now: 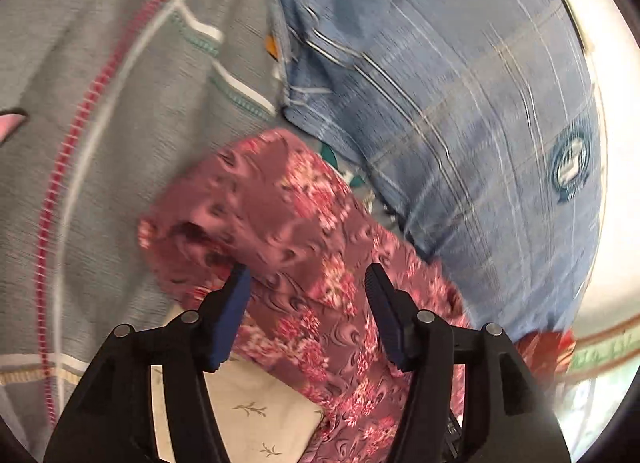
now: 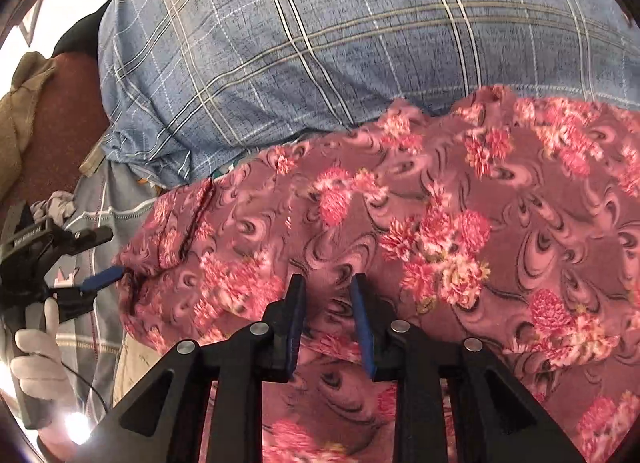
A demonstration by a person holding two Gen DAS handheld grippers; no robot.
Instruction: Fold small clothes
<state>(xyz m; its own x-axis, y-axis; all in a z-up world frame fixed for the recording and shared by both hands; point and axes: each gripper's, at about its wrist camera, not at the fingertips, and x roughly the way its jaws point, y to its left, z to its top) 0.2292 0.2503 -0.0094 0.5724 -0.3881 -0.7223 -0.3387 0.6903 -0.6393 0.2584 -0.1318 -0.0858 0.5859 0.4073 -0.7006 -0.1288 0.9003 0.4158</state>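
the floral garment [image 2: 400, 231] is a thin, light, limp pink-maroon cloth that lies across the grey quilted bedcover [image 1: 100, 103], just beside and partly against a blue checked pillow [image 2: 320, 43]; a cream sprigged cloth [image 1: 256, 415] shows beneath its near edge. it looks as if it will sag and slide rather than hold any shape, so i judge it best taken by a hem or corner, pinching both layers near the folded end, with the two holds well apart along one edge. the left gripper [image 1: 308, 283] has its jaws well apart, the fabric lying between and under the blue pads, which do not press on it. the right gripper [image 2: 326, 287] has its jaws narrowly apart above the cloth; a ridge of fabric sits in the gap but the pads do not seem to clamp it. a gloved hand [image 2: 38, 363] carries the left tool at the garment's left end
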